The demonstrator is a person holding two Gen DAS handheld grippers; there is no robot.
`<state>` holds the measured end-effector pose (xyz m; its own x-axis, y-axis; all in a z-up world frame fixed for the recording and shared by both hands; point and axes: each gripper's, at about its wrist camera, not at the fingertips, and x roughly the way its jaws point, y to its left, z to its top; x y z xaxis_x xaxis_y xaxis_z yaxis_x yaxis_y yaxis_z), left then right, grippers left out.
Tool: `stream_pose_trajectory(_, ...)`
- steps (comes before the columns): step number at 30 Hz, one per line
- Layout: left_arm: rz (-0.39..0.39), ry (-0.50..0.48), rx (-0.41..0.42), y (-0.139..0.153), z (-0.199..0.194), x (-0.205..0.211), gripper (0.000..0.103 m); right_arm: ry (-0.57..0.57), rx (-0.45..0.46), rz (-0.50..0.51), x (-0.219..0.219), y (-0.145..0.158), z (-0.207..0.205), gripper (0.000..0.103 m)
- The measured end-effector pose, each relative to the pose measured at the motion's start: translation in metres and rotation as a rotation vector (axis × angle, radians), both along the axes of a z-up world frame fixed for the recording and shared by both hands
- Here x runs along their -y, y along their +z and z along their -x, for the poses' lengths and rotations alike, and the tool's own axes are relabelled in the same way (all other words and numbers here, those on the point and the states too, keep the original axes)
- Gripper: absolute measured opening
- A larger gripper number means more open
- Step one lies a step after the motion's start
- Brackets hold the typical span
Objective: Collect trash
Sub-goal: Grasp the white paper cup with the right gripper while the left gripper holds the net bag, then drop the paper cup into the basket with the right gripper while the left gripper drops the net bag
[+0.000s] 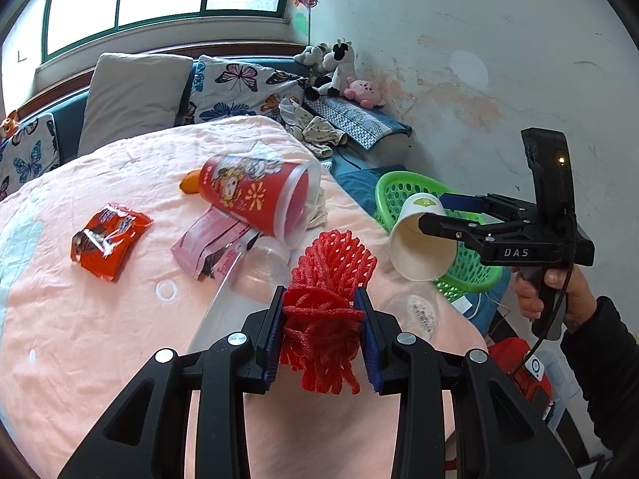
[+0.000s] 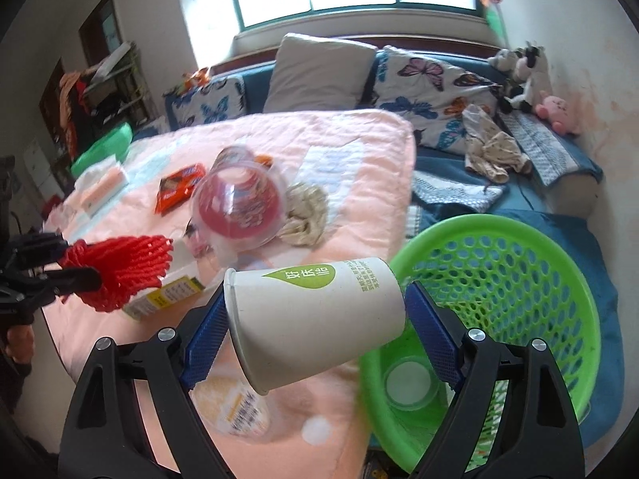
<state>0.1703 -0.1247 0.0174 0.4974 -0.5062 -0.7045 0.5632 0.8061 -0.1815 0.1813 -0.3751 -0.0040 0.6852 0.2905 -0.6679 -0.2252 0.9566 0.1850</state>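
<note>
Across the bed lies a pink quilt (image 1: 100,319), on which the remaining litter is scattered; pillows with a butterfly print (image 2: 435,92) stand against the headboard under the window. Beside the quilt's edge, on the blue bedding near the wall, sits a green perforated basket (image 2: 567,279), tilted so that its mouth faces the right wrist camera, with a round clear lid (image 2: 409,383) lying on its floor. On the quilt, a large red printed cup (image 1: 255,195) lies on its side, its open mouth turned toward the basket; a crumpled beige cloth (image 2: 305,215) rests just beside its rim. A pink snack packet (image 1: 207,243) lies against the cup's lower side, and a red-orange wrapper (image 1: 106,239) lies well apart from it. The right gripper (image 2: 315,323) holds a white paper cup (image 2: 315,307) sideways between its blue pads, base toward the basket, above the basket's near rim. The left gripper (image 1: 323,335) is clamped on a bunched red foam fruit net (image 1: 327,291), held above the quilt. A person's hand (image 1: 559,299) grasps the right gripper's handle.
</note>
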Motion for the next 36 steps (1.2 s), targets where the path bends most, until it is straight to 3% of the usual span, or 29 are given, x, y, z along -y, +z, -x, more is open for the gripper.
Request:
stream_pose_trajectory(13, -0.003, -0.129, -0.004, 0.006, -0.024, 0.078, 0.033, -0.256, -0.07, -0.073, 0.089, -0.02, 0.019, 0.085)
stream_pose_trajectory(28, -0.073, -0.232, -0.055, -0.013, -0.038, 0.18, 0.035, -0.35, -0.052, -0.038, 0.124, -0.023, 0.066, 0.086)
stream_pose_trajectory(33, -0.106, -0.241, -0.079, -0.024, -0.043, 0.205, 0.042, -0.366, -0.059, -0.045, 0.133, -0.027, 0.08, 0.087)
stream_pose_trajectory(35, -0.11, -0.238, -0.087, -0.027, -0.044, 0.211, 0.055, -0.371, -0.061, -0.046, 0.135, -0.029, 0.085, 0.087)
stream_pose_trajectory(36, -0.109, -0.237, -0.087, -0.028, -0.043, 0.214, 0.056, -0.372, -0.063, -0.048, 0.135, -0.029, 0.087, 0.087)
